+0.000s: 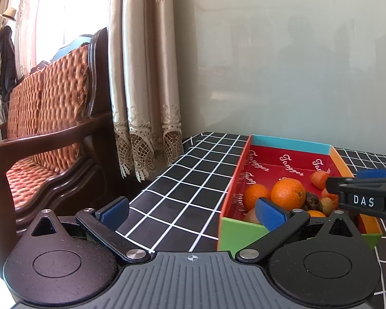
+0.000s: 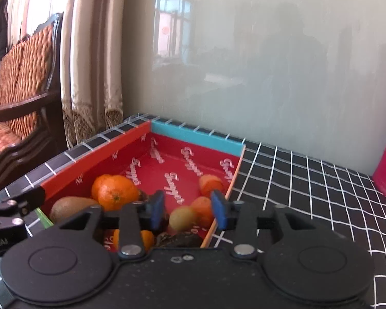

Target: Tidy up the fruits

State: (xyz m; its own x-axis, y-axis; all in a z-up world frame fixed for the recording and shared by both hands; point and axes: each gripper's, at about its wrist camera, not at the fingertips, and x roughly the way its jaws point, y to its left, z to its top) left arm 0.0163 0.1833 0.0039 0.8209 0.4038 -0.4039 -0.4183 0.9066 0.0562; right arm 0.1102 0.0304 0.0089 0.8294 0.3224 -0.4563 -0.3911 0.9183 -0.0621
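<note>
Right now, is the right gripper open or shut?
Open. In its own view the right gripper has its blue pads apart above the box, nothing pressed between them; fruit shows through the gap.

We see a pale glossy wall panel (image 1: 283, 59) behind the counter's (image 1: 182, 180) far edge, beige lace-hemmed curtains (image 1: 144, 77) at its far left corner, a dark wooden sofa (image 1: 46, 128) with orange cushions, and a bright window (image 1: 51, 13).
</note>
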